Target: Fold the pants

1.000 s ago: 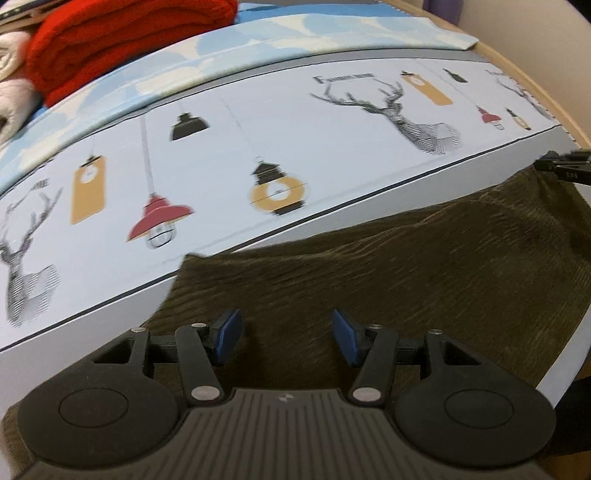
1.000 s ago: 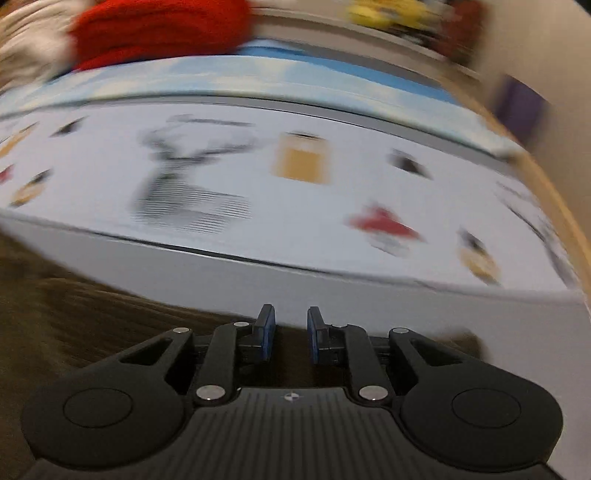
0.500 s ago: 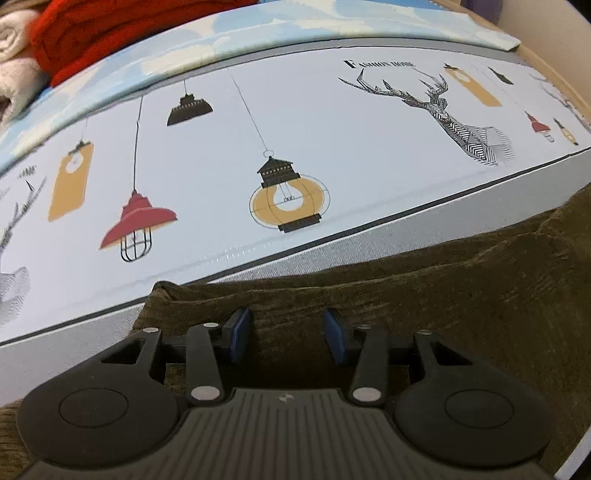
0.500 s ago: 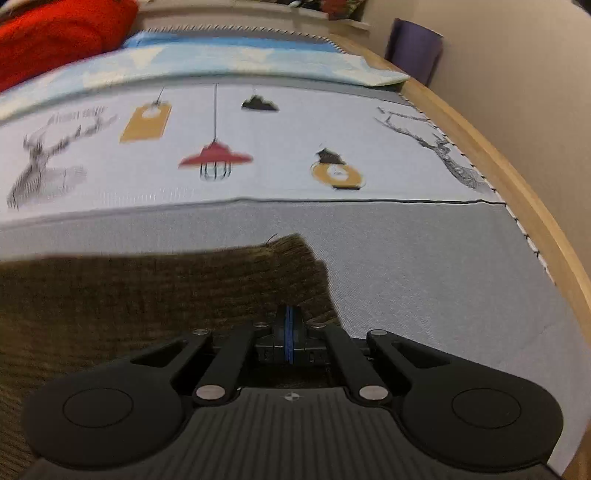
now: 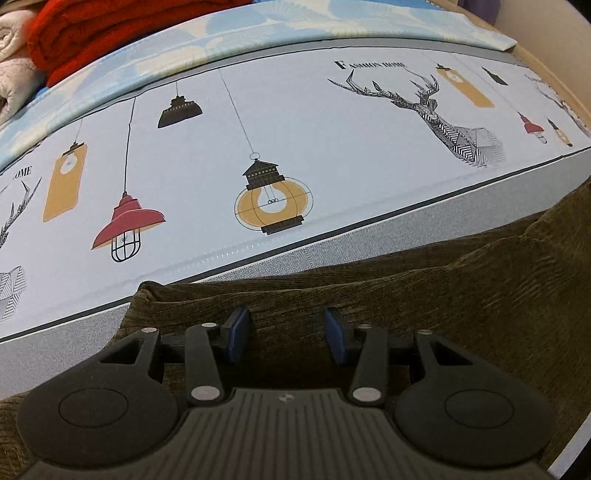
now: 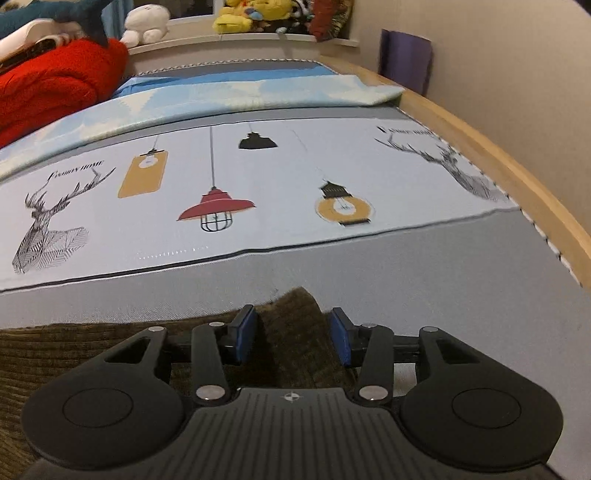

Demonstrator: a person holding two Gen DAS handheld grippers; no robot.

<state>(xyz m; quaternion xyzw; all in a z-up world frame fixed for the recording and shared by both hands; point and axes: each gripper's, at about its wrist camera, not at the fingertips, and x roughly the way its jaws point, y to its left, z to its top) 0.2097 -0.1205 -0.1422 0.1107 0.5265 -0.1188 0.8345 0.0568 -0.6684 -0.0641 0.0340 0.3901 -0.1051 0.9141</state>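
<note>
Brown corduroy pants [image 5: 406,314] lie flat on the printed bed sheet [image 5: 295,129]. In the left wrist view my left gripper [image 5: 286,334] hovers low over the cloth just inside the pants' left corner. Its jaws are open and the blue pads are clear of the fabric. In the right wrist view the pants [image 6: 55,354] end in a pointed right corner that lies between the fingers of my right gripper [image 6: 293,334]. Those jaws are opening, and the pads stand apart from the cloth on both sides.
A red blanket [image 6: 55,92] and a blue patterned quilt [image 6: 240,92] lie at the far end of the bed. A wooden bed rail [image 6: 517,173] runs along the right side by the wall. Plush toys [image 6: 258,14] sit on the far shelf.
My right gripper, shut on the pants corner half a second ago, has opened and the corner rests on the sheet. My left gripper came down closer to the pants edge with slightly narrower jaws.
</note>
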